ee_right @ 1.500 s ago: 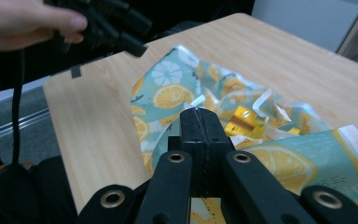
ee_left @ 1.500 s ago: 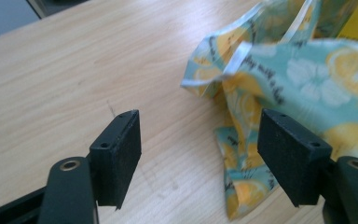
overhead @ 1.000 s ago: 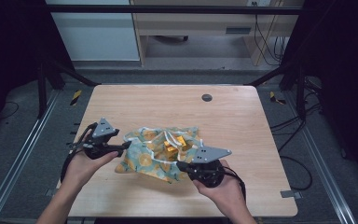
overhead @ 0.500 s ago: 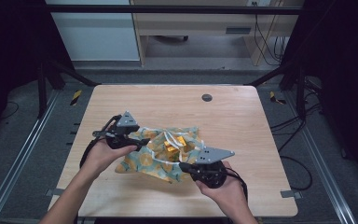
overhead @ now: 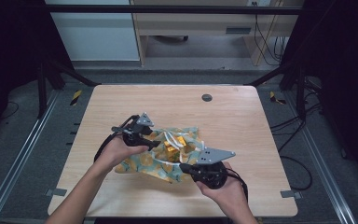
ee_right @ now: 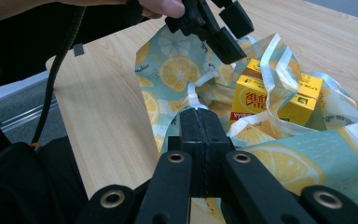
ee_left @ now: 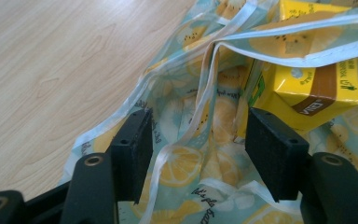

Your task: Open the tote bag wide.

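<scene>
A: Lemon-print bag (overhead: 161,161) lies crumpled on the bench (overhead: 242,116), toward its near edge, with a yellow carton (overhead: 171,148) inside.

B: And the left gripper (overhead: 154,144)?

A: Its fingers (ee_left: 130,149), just closing, stand part open over a white handle strap (ee_left: 200,116), not pressing.

B: The right gripper (overhead: 182,168)?

A: Fingers (ee_right: 200,140) clamped together at the bag's near edge; whether cloth is pinched, nobody can tell.

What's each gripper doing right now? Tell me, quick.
Left gripper: jaws open, just been closing, over the lemon-print bag; a white strap runs between them, unpinched.
Right gripper: jaws shut, seemingly on the bag's edge.
</scene>
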The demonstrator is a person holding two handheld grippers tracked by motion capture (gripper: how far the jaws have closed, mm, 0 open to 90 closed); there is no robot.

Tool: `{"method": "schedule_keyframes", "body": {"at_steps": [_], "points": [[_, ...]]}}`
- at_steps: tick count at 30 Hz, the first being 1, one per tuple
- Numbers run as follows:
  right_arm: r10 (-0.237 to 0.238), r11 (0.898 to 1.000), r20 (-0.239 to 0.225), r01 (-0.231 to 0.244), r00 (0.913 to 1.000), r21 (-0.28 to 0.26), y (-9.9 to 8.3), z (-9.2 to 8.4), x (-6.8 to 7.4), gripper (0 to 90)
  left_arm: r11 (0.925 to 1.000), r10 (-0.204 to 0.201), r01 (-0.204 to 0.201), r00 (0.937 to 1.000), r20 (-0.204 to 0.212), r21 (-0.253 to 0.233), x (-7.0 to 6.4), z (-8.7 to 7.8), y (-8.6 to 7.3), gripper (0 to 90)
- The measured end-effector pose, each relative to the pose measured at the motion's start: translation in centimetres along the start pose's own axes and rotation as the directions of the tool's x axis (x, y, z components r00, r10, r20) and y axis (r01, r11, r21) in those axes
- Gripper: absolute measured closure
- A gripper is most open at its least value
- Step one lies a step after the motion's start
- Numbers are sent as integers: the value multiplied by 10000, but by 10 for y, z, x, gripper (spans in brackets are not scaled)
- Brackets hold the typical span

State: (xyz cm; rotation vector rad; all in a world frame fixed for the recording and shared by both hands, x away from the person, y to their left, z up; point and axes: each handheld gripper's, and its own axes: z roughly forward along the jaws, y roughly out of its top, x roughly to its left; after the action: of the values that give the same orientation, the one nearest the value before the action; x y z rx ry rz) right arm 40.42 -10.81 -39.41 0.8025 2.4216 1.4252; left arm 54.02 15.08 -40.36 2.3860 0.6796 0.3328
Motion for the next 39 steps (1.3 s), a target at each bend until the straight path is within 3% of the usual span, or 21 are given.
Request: {"method": "schedule_keyframes", "body": {"at_steps": [5, 11, 18, 24, 32, 33, 39], "points": [[37, 10000, 6, -37, 10000, 33, -2, -1, -1, 900, 9999, 94, -96, 9999, 135, 125, 5, 8, 3, 485], [116, 9999, -3, -116, 9999, 53, -6, -2, -3, 900, 9977, 509, -515, 9986, 144, 448, 3, 19, 7, 561], [133, 9999, 45, -133, 9999, 35, -7, -6, -5, 900, 9962, 637, -653, 9975, 300, 572, -1, 22, 10, 751], [139, 9999, 67, -140, 9999, 78, -8, -5, -5, 900, 9994, 319, -326, 9984, 471, 149, 0, 12, 13, 890], [164, 9998, 210, -166, 9996, 120, -10, -4, -7, 900, 9984, 190, -165, 9987, 463, -541, -1, -14, 18, 900], [179, 9997, 256, -182, 9995, 137, -10, -3, -8, 900, 9943, -30, 85, 9986, 519, -1059, -3, -24, 17, 900], [160, 9995, 521, -174, 9985, 271, -15, -3, -10, 900, 9877, -67, 136, 9990, 450, -1560, -11, -45, 9, 900]]}}
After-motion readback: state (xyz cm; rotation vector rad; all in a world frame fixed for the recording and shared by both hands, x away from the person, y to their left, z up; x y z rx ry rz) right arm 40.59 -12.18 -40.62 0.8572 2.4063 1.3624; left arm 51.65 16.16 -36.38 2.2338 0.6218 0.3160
